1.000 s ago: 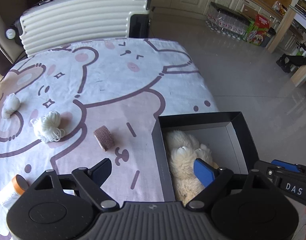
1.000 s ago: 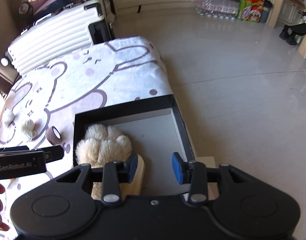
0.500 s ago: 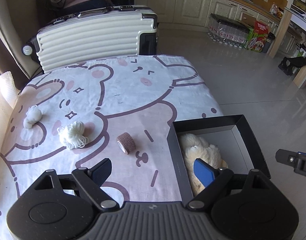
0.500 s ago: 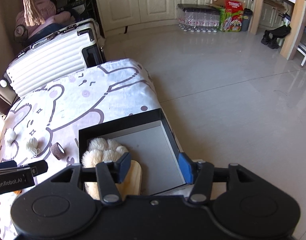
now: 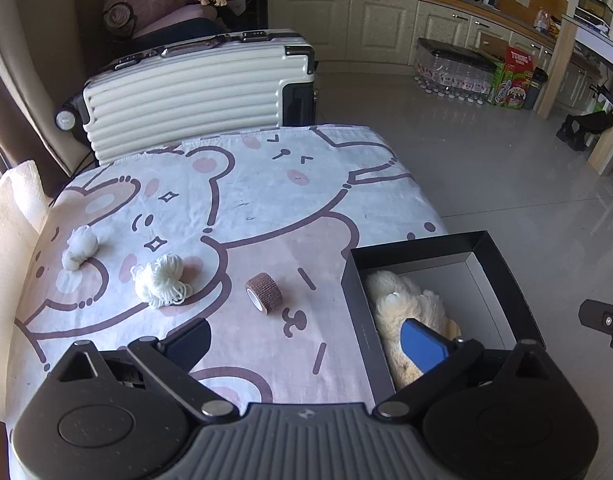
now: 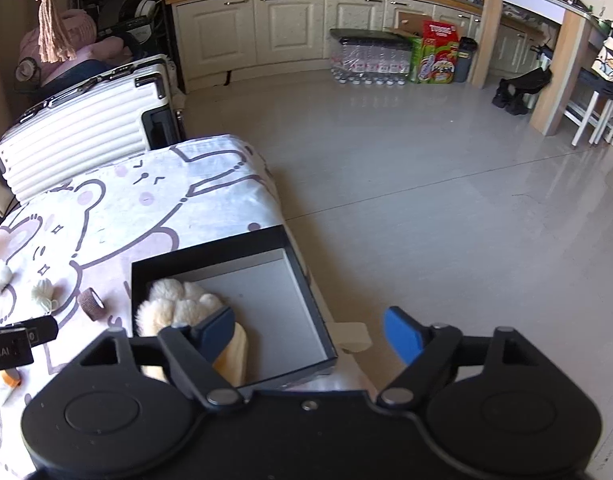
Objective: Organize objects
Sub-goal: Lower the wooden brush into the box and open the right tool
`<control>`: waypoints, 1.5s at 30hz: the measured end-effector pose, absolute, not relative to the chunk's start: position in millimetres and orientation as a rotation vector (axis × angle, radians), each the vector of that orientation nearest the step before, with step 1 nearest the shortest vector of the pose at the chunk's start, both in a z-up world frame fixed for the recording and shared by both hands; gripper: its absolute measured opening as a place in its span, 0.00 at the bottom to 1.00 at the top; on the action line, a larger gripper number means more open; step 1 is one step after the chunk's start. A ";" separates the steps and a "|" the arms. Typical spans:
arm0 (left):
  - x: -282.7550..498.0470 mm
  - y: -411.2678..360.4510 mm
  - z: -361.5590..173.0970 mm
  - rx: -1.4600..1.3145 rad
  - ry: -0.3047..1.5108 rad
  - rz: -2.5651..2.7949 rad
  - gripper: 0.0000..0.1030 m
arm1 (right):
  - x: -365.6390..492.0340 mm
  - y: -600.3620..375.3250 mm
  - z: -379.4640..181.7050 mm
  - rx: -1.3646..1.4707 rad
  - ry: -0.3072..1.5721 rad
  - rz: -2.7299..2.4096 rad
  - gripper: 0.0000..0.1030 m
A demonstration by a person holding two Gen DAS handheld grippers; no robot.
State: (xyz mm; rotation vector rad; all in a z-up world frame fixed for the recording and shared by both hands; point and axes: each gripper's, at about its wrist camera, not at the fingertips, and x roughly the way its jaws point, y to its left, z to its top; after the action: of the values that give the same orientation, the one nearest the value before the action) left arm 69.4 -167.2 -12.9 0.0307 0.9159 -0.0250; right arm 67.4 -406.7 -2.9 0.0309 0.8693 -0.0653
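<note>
A black open box [image 5: 482,240] sits at the table's near right corner, with a fluffy cream plush [image 5: 406,304] lying in its left half. On the bear-print cloth lie a brown bandage roll [image 5: 263,293], a loose white yarn bundle [image 5: 160,280] and a smaller white ball [image 5: 80,248]. My left gripper [image 5: 306,342] hangs above the cloth and the box's left wall, its jaws opening, nothing between them. My right gripper [image 6: 310,332] hovers over the box's [image 6: 306,292] near right corner, jaws also opening and empty, above the plush [image 6: 174,300].
A cream hard-shell suitcase [image 5: 194,96] lies behind the table's far edge. A small orange-capped item [image 6: 8,380] rests at the near left of the cloth. Bare tiled floor lies right of the table, with cabinets and packed bottles [image 6: 370,60] far behind.
Both grippers have pulled back and risen, so more of the table and room shows. The right jaws have spread far wider; the left jaws widened slightly. The plush stays in the box.
</note>
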 end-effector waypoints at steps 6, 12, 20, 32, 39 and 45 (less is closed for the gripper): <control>66.6 -172.1 -15.8 0.048 0.924 -0.032 1.00 | 61.4 -411.6 -3.9 0.017 0.851 -0.082 1.00; 65.5 -173.2 -17.2 0.057 0.929 -0.025 1.00 | 59.8 -416.5 -6.4 0.024 0.854 -0.092 1.00; 65.1 -174.8 -17.4 0.059 0.928 -0.028 1.00 | 56.9 -417.9 -10.4 0.016 0.880 -0.098 1.00; 65.8 -177.0 -18.7 0.061 0.930 -0.032 1.00 | 59.4 -420.1 -15.3 0.009 0.896 -0.112 1.00; 67.3 -165.3 -19.5 0.050 0.931 -0.011 1.00 | 62.9 -409.5 -15.2 -0.009 0.903 -0.097 1.00; 65.8 -140.4 -18.6 0.044 0.930 0.020 1.00 | 69.2 -388.3 -13.9 -0.018 0.907 -0.058 1.00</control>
State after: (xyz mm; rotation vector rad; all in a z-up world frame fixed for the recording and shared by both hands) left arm 65.8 -140.4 -18.6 0.0445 0.9305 0.0200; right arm 69.2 -388.3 -13.9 -0.0181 0.9068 -0.0580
